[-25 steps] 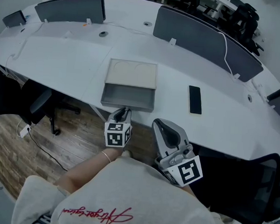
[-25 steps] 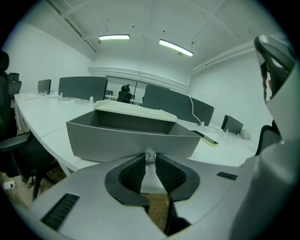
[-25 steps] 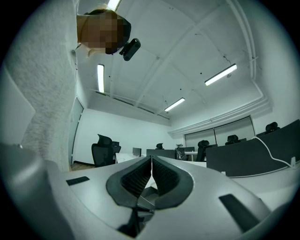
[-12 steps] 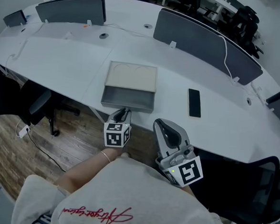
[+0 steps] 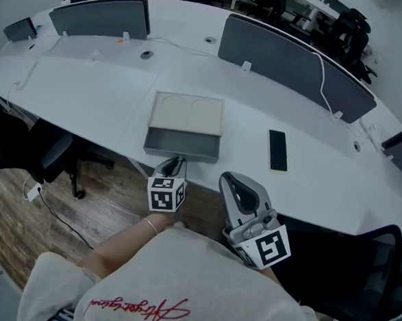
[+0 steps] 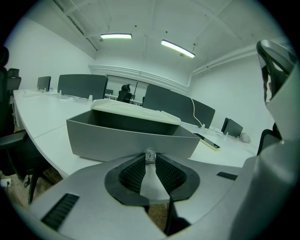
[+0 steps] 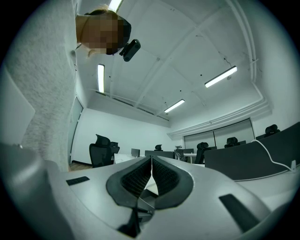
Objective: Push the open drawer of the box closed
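The push is just starting. The left gripper (image 5: 175, 163) has its fingers narrow, pinching the small shiny knob (image 6: 149, 155) on the grey open drawer (image 5: 181, 146). The drawer sticks out of the flat cream-topped box (image 5: 188, 112) at the near edge of the white curved counter (image 5: 102, 94). Next, I think, it needs a straight push in. The right gripper (image 5: 231, 180) has its fingers pressed together and holds nothing.

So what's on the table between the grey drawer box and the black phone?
Nothing. In the head view, only bare white table separates the drawer box from the black phone, and they lie clearly apart.
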### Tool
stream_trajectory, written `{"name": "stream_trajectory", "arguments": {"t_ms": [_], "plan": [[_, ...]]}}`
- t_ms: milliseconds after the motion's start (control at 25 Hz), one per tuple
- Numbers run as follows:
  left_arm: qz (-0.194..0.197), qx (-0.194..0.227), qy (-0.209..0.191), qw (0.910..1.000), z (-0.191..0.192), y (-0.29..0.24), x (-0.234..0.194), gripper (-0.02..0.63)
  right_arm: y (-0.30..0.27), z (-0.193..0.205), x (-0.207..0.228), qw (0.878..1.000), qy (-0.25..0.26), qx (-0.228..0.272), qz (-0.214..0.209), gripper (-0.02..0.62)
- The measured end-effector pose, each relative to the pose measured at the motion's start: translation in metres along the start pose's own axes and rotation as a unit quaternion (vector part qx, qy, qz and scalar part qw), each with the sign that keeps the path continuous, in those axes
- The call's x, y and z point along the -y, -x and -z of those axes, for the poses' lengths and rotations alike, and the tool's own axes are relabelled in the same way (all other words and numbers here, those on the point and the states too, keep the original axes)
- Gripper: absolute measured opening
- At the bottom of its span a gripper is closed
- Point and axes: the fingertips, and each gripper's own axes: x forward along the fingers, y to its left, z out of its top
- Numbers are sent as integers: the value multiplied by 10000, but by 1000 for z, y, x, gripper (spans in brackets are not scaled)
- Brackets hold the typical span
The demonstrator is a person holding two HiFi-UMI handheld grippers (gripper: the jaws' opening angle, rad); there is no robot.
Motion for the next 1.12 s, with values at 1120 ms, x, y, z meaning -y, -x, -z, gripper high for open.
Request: {"name": "stream_trajectory", "arguments": {"t_ms": [1120], "plan": [[257, -105, 100, 9996, -7, -11, -3, 80, 0, 3, 2, 9998, -118, -7, 186, 20]]}}
